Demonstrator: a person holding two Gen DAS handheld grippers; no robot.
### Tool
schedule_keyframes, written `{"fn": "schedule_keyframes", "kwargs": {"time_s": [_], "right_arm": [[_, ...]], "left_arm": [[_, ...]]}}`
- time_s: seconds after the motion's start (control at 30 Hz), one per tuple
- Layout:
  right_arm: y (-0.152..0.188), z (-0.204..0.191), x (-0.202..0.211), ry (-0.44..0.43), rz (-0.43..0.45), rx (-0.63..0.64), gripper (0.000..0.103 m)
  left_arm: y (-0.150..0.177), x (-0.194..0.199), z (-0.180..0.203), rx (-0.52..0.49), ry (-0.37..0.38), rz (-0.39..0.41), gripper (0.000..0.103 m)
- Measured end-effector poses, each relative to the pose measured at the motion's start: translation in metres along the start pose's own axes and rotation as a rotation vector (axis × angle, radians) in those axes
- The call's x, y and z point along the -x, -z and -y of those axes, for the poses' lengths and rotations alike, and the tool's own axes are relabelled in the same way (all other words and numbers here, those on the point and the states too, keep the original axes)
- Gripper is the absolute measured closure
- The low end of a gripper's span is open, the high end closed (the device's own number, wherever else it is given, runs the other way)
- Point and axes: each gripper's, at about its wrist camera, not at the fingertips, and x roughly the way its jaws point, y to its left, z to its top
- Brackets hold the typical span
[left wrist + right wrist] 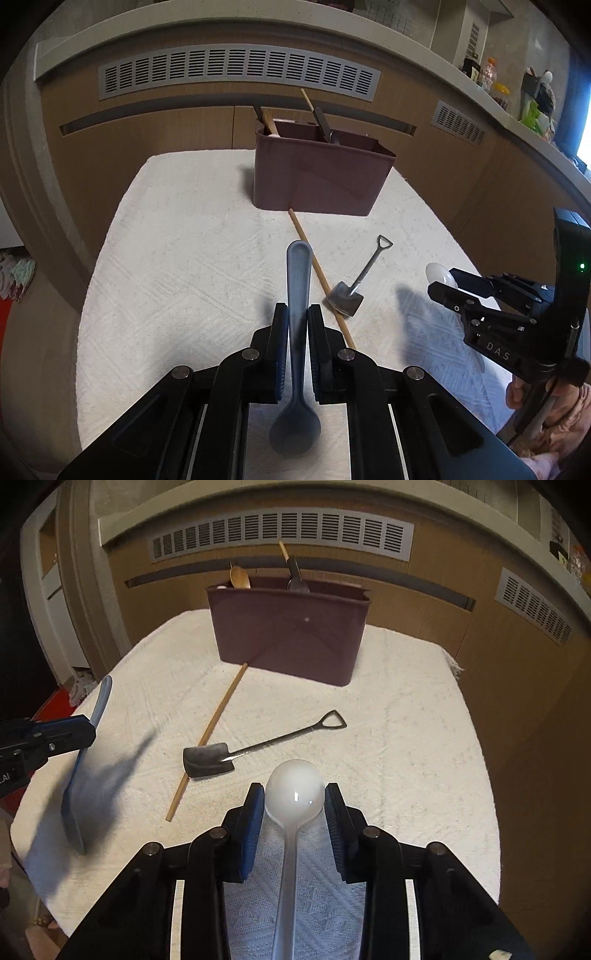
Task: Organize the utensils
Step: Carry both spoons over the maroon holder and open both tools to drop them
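My left gripper (298, 314) is shut on a blue-grey spoon (297, 273), handle pointing ahead and bowl hanging back toward the camera. In the right wrist view that same gripper (88, 727) holds the blue-grey spoon (77, 797) above the cloth at the left. My right gripper (294, 794) is shut on a white spoon (293, 781), its pads against the sides of the bowl and the handle running back under the camera. From the left wrist view, the right gripper (445, 286) carries the white spoon (437, 274) off the cloth.
A maroon bin (321, 177) (288, 635) holding several utensils stands at the back of the white cloth (184, 258) (406, 738). A wooden chopstick (317, 271) (212, 731) and a small shovel-shaped metal spoon (351, 291) (258, 747) lie mid-cloth. Vented wooden cabinets stand behind.
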Motion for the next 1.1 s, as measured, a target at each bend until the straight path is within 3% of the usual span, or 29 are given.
{"fn": "schedule_keyframes", "kwargs": {"time_s": [0.27,0.8,1.0,1.1], "right_arm": [[-0.007,0.004,0.024,0.008,0.069,0.016,0.073],[-0.013,0.008,0.037,0.015,0.111,0.019,0.073],[-0.012,0.013,0.032,0.011,0.089,0.009,0.073],[-0.009,0.015,0.027,0.002,0.077,0.003,0.073]], "left_arm": [[-0.007,0.018,0.010,-0.027,0.000,0.039,0.092],[-0.017,0.031,0.019,-0.058,-0.006,0.077,0.092],[-0.020,-0.011,0.013,-0.059,-0.010,-0.082,0.089],[-0.021,-0.044,0.016,-0.075,-0.011,-0.180,0.083]]}}
